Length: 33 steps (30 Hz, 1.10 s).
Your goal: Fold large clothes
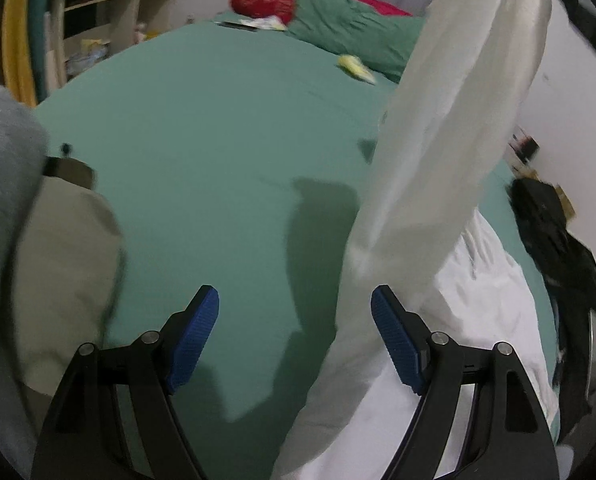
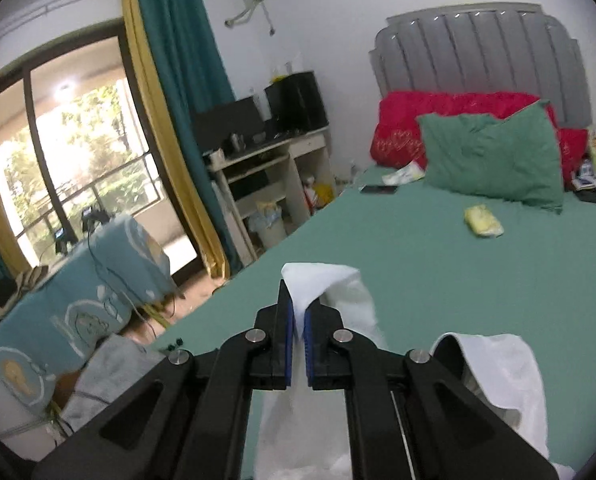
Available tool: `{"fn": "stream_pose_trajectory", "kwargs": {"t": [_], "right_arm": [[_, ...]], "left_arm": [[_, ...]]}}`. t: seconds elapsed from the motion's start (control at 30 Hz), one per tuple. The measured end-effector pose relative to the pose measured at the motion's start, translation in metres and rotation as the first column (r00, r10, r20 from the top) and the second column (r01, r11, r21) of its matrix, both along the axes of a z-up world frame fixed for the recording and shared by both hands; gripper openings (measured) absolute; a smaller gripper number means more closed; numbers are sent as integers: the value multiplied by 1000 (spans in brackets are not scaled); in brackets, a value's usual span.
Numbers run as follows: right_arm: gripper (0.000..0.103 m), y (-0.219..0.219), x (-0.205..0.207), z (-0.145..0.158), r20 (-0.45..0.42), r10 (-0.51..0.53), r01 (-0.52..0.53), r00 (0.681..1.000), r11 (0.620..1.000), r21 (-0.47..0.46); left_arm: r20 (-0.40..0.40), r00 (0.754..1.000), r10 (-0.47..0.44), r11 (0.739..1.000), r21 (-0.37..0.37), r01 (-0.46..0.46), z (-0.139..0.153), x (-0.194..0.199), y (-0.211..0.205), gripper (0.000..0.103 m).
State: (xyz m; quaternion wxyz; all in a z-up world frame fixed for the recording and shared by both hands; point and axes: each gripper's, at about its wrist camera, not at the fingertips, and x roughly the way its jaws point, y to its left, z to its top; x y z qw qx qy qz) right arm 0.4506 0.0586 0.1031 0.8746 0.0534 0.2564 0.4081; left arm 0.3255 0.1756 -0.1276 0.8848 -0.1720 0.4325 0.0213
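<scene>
A white garment [image 1: 437, 152] hangs from the upper right down to the green bed sheet [image 1: 218, 152] in the left wrist view, with its lower part bunched on the bed at the right. My left gripper [image 1: 295, 320] is open and empty, low over the sheet, just left of the hanging cloth. My right gripper [image 2: 299, 312] is shut on a fold of the white garment [image 2: 321, 280] and holds it up above the green bed sheet [image 2: 437, 264]. More white cloth [image 2: 505, 364] drapes to the right of the right gripper.
A green pillow [image 2: 493, 156] and a red pillow [image 2: 401, 128] lie at the headboard. A small yellow item [image 2: 483, 221] lies on the sheet. A beige garment [image 1: 66, 264] and a grey one [image 1: 2, 160] lie at the left; dark clothes [image 1: 553, 240] at the right. A desk [image 2: 266, 156] stands beside the bed.
</scene>
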Motion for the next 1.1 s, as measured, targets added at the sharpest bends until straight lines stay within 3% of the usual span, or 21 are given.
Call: {"fn": "stream_pose_trajectory", "kwargs": {"t": [0.1, 0.2, 0.33, 0.37, 0.43, 0.47, 0.53, 0.67, 0.73, 0.83, 0.9, 1.0, 1.07, 1.1], "right_arm": [[6, -16, -24, 6, 29, -77, 79, 997, 994, -77], [6, -42, -39, -12, 9, -201, 199, 980, 963, -183], [10, -103, -47, -100, -153, -406, 336, 901, 876, -347], [16, -118, -51, -130, -206, -439, 336, 875, 855, -395], [35, -149, -63, -193, -348, -448, 275, 824, 851, -447], [49, -161, -69, -209, -372, -458, 274, 808, 850, -450], [53, -189, -82, -234, -374, -485, 299, 790, 839, -454], [54, -229, -75, -240, -303, -537, 390, 787, 814, -430], [54, -237, -61, -236, -297, -534, 412, 791, 825, -386], [54, -213, -49, -224, -255, -447, 355, 858, 873, -335], [54, -178, -48, -226, -235, -376, 274, 896, 886, -374], [54, -129, -46, -261, -211, -332, 162, 919, 809, -565], [54, -125, -43, -282, -187, -385, 181, 904, 740, -648], [54, -135, -44, -284, -168, -423, 222, 890, 725, -652]], "left_arm": [[-29, 999, -41, 998, 54, 43, -8, 0, -16, 81], [-56, 998, -37, 997, 65, 40, -13, 0, -17, 82], [-61, 998, -9, 997, 75, 13, -12, 1, -9, 81], [-56, 998, -6, 997, 74, 10, -12, 2, -10, 81], [-53, 999, -5, 998, 61, 9, -12, 4, -10, 81], [-54, 998, -8, 999, 52, 11, -12, 5, -10, 82], [-52, 998, -21, 999, 40, 23, -12, 8, -13, 81], [-62, 997, -44, 997, 53, 47, -19, 9, -22, 81], [-88, 996, -31, 998, 58, 37, -25, 11, -22, 81], [-99, 995, -24, 999, 46, 28, -28, 16, -22, 81], [-96, 995, -25, 998, 48, 30, -29, 21, -25, 81], [-87, 995, -39, 998, 52, 44, -28, 25, -33, 81], [-90, 994, -54, 997, 58, 59, -29, 27, -39, 81], [-97, 993, -60, 996, 63, 67, -30, 27, -42, 81]]}}
